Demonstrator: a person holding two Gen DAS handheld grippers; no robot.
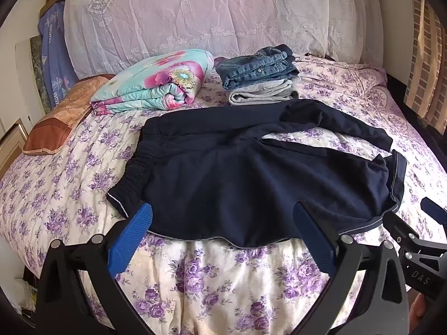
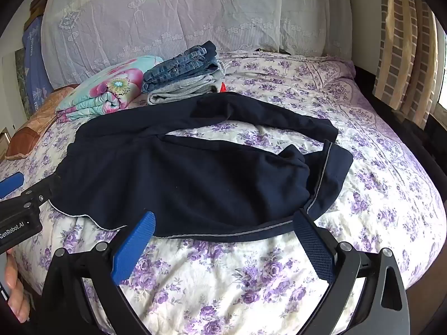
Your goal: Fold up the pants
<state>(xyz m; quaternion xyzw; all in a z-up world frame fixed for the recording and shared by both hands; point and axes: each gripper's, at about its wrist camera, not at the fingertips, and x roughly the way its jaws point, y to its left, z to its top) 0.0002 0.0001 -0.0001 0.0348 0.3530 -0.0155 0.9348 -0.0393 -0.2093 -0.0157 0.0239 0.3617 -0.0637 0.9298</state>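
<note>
1. A pair of dark navy pants (image 1: 237,173) lies spread across the near half of a bed covered by a cream bedspread (image 1: 218,284) with purple flowers. The elastic waistband is toward the left, and the two legs run to the right, split apart in a narrow V with bedspread showing between them.
2. The left gripper (image 1: 223,217) is held low at the near edge of the bed, pointing forward over the pants. Its two blue fingers (image 1: 134,240) are spread wide, one tip at the waistband corner and the other further along the near hem; neither pinches cloth.
3. The right gripper (image 2: 225,220) is held in the same low, forward-pointing pose, further right along the near leg. Its jaws are also spread wide, the blue finger tips resting at or just over the grey-piped edge of the leg, gripping nothing.
4. In the right wrist view, the left gripper's black body and one blue finger appear at the left edge, with part of the person's hand (image 2: 15,293) below it.
5. At the back of the bed sit a folded floral quilt (image 1: 151,83) and, just beside it, a stack of folded jeans (image 1: 254,67) on grey folded garments (image 1: 262,93). Behind them stands a lace-covered headboard (image 1: 209,14).
</note>
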